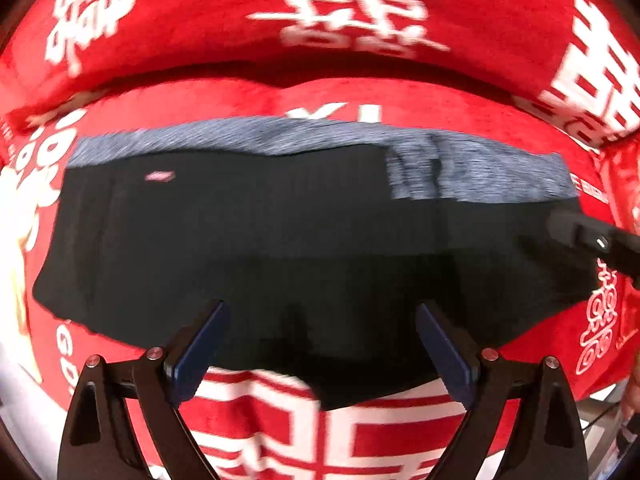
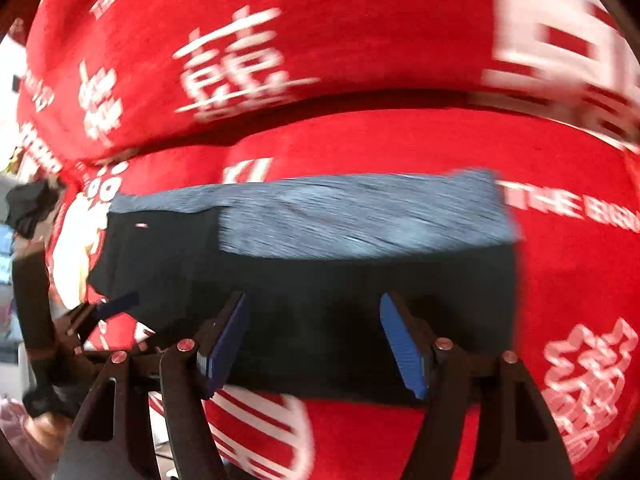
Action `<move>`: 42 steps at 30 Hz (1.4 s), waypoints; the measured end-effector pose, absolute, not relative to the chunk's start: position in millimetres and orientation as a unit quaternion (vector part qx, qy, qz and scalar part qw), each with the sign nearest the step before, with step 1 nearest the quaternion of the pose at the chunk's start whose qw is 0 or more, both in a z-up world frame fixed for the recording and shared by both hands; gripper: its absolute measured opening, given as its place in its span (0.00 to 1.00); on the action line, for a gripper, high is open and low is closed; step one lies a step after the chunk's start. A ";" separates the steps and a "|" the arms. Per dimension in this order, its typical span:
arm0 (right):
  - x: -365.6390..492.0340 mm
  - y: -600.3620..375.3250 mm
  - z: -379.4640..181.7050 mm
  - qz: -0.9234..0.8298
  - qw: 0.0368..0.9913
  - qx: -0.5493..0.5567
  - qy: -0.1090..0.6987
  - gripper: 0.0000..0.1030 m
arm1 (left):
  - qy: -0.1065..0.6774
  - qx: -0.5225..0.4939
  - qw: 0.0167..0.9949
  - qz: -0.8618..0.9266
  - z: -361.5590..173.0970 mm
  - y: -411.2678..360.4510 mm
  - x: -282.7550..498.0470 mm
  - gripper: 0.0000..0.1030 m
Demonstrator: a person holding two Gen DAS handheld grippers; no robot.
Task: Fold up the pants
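while folded — black pants (image 1: 304, 248), grey-banded

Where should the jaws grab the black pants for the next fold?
Judging from the pose, take the near hem of the pants, one corner per gripper, coming in low from the near side. That edge lies loose on the red blanket, facing the open left gripper and right gripper.

Right gripper (image 2: 314, 340) jaws spread wide over black pants (image 2: 320, 312) lying flat on red blanket (image 2: 400, 144) with white characters, grey-blue waistband (image 2: 360, 220) at far edge, left gripper (image 2: 116, 304) at pants' left end, view blurred.
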State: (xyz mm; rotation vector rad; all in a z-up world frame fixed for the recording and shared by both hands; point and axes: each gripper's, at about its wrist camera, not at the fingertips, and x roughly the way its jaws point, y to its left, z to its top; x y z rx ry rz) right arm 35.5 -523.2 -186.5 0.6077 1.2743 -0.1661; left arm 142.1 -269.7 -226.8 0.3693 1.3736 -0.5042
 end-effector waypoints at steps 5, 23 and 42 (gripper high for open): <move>81.0 -482.8 -231.8 -0.040 0.721 0.283 0.631 0.70 | 0.634 0.157 0.733 -0.192 -229.6 -234.6 155.7 0.92; 66.1 -402.9 -215.4 -0.029 0.706 0.153 0.690 0.76 | 0.657 0.106 0.734 -0.135 -234.8 -177.0 178.6 0.92; 86.2 -370.3 -202.5 -0.013 0.706 0.131 0.696 0.78 | 0.660 0.068 0.742 -0.098 -240.1 -131.6 199.6 0.92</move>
